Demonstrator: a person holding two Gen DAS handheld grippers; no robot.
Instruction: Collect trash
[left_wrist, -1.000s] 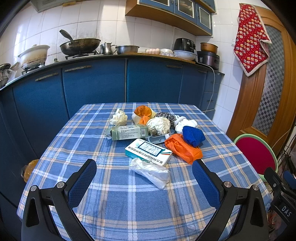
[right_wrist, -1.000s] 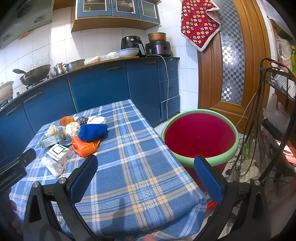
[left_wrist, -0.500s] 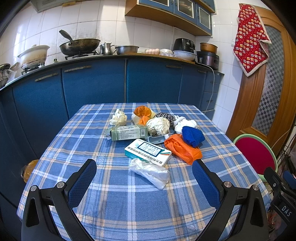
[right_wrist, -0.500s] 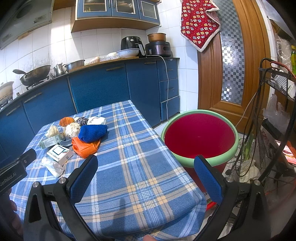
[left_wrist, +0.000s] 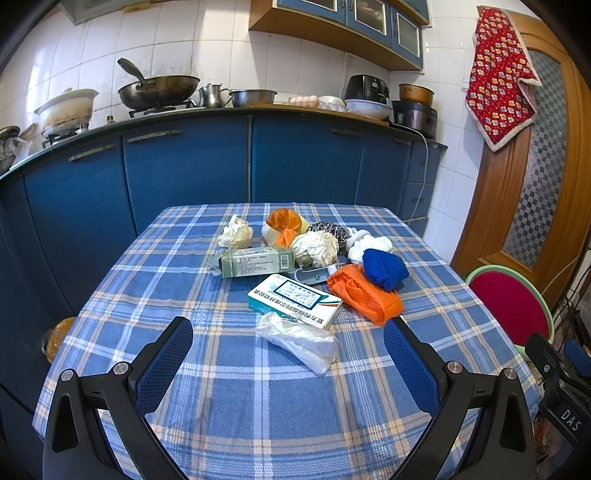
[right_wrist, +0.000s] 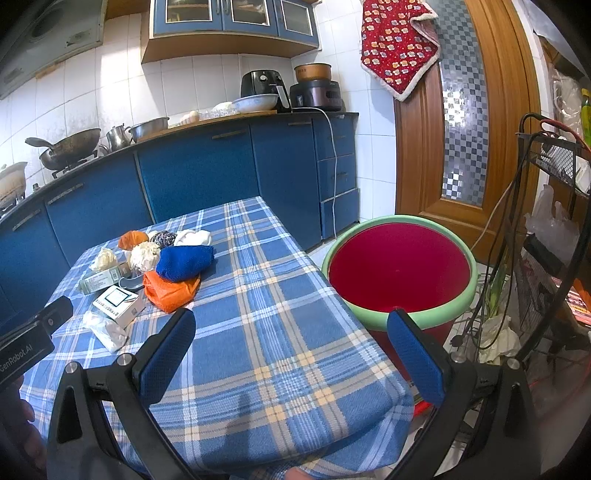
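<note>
Trash sits heaped toward the far middle of the tabletop (left_wrist: 184, 369), on a blue plaid cloth. My left gripper (left_wrist: 288, 354) hovers over the near edge, jaws spread wide, nothing between them. Closest to it lies a crumpled clear plastic bag (left_wrist: 299, 341), touching a white-and-teal carton (left_wrist: 293, 300) just behind. Right of the carton: an orange mesh cloth (left_wrist: 364, 293) with a blue cloth (left_wrist: 384, 268) lying on it. Further back, a green box (left_wrist: 255, 262), two balls of crumpled paper (left_wrist: 235, 232), an orange bag (left_wrist: 284, 223), a dark speckled wad (left_wrist: 328, 229) and something white (left_wrist: 365, 243), all crowded together.

My right gripper (right_wrist: 291, 354) hangs over the near right corner of the tabletop, jaws also released and empty. Past the tabletop's right edge stands a red bucket (right_wrist: 399, 269) with a pale green rim, on the floor, nothing visible inside. The left tool's body (right_wrist: 26, 339) shows at that view's left side.
</note>
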